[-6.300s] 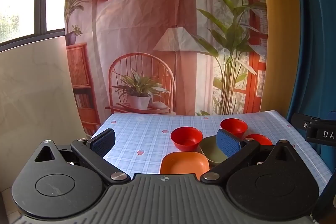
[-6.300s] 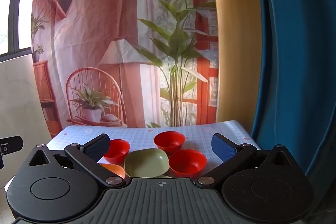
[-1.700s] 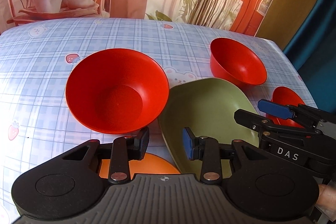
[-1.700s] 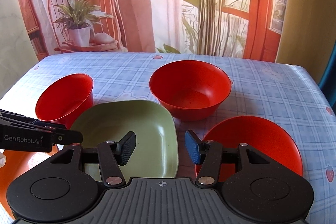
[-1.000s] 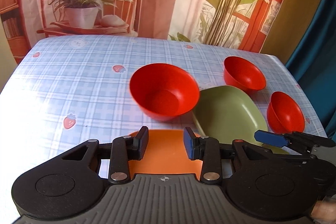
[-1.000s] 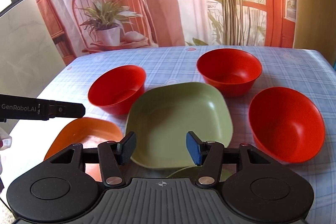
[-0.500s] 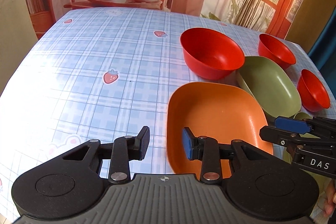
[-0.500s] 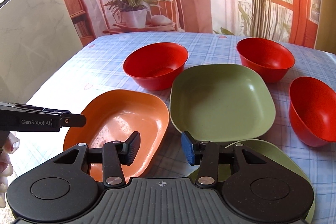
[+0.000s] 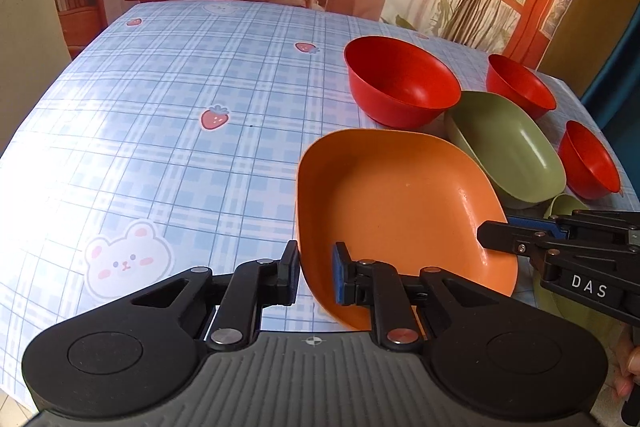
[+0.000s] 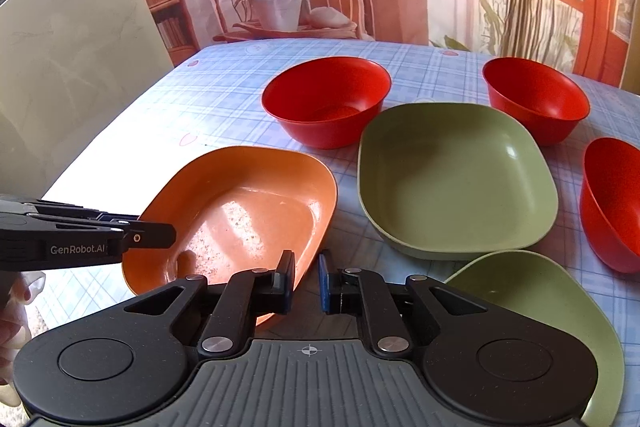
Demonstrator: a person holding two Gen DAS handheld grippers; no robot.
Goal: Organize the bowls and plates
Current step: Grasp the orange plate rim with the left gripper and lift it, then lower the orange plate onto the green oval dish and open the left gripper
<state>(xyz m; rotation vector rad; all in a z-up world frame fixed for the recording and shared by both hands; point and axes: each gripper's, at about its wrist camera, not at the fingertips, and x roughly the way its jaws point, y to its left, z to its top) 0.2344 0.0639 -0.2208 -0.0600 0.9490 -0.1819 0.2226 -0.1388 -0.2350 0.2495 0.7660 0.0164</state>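
Plates and bowls lie unsorted on the checked tablecloth [image 9: 168,131]. Orange plate [image 9: 392,199] sits at the near edge; the left gripper [image 9: 316,273] and right gripper [image 10: 306,281] have both just closed, each clamping its rim on opposite sides. Two green plates [image 10: 456,175] [image 10: 552,311] and three red bowls [image 10: 326,99] [image 10: 536,99] [image 10: 612,203] stand separately beside it. No stacking is complete; all grouping remains.
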